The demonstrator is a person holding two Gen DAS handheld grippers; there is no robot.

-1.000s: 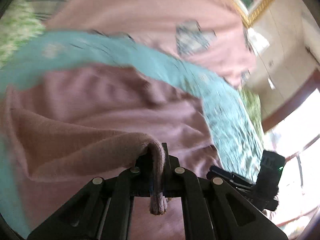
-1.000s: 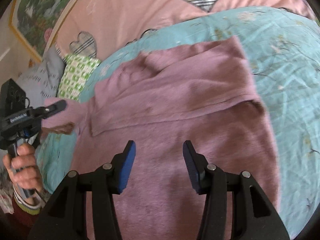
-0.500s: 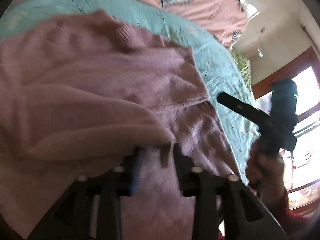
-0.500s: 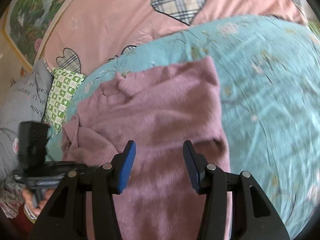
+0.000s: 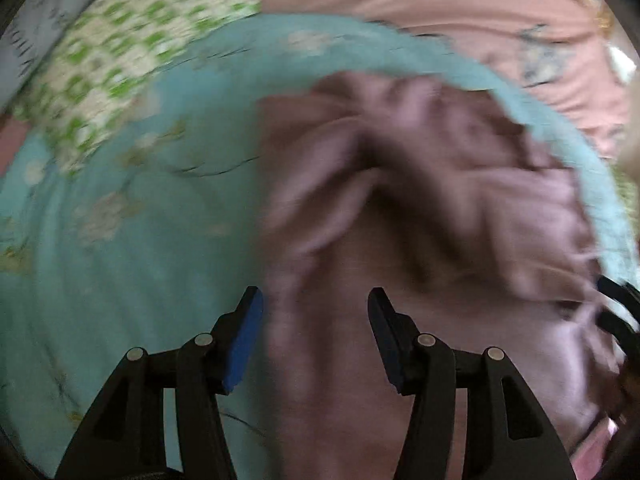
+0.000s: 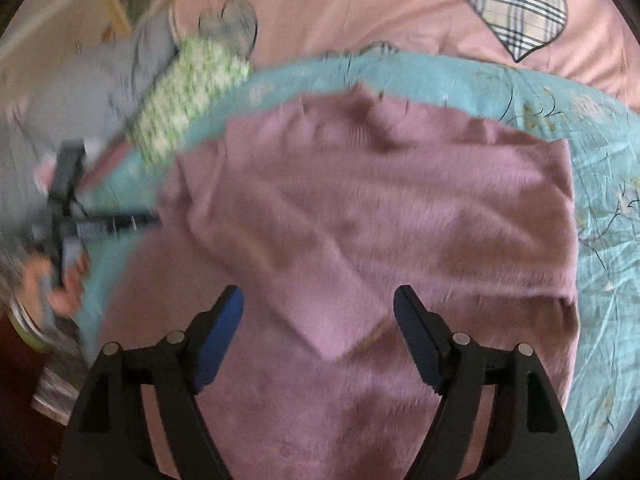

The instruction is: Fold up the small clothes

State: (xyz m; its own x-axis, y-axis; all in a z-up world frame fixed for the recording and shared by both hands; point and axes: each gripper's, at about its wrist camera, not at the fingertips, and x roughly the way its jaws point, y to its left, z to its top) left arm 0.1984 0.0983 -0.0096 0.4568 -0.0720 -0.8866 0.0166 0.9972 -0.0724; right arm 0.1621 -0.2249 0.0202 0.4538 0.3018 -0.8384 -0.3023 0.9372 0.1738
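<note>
A mauve knitted sweater (image 6: 380, 208) lies spread on a turquoise flower-printed sheet (image 6: 600, 152) that covers the bed, and a pink quilt with plaid heart patches (image 6: 516, 12) lies beyond the sheet's far edge. In the right wrist view the garment is partly folded: one sleeve (image 6: 288, 264) is laid diagonally across the body, with its squared cuff end resting on the fabric between the two black fingers. The right gripper (image 6: 318, 312) hangs over that cuff with its jaws opening; the blue pads stand clear on either side of the sleeve and press on nothing. The left gripper (image 5: 316, 312) hangs over the sweater's (image 5: 420, 220) left border, where knit meets sheet (image 5: 120, 240); its jaws are also opening, the cloth lies below the gap, and neither pad bears on it. The left wrist view is heavily blurred, so the creases in the upper part of the garment cannot be read in detail. The same left gripper (image 6: 80, 216) appears in the right wrist view at the left of the bed, gripped by a person's hand (image 6: 60, 280), with its black fingers just beside the sweater's left edge; contact there cannot be judged. A green-and-white checked pillow (image 6: 188, 96) sits at the sheet's upper left corner, and a grey cloth (image 6: 100, 80) lies against it on the far side.
</note>
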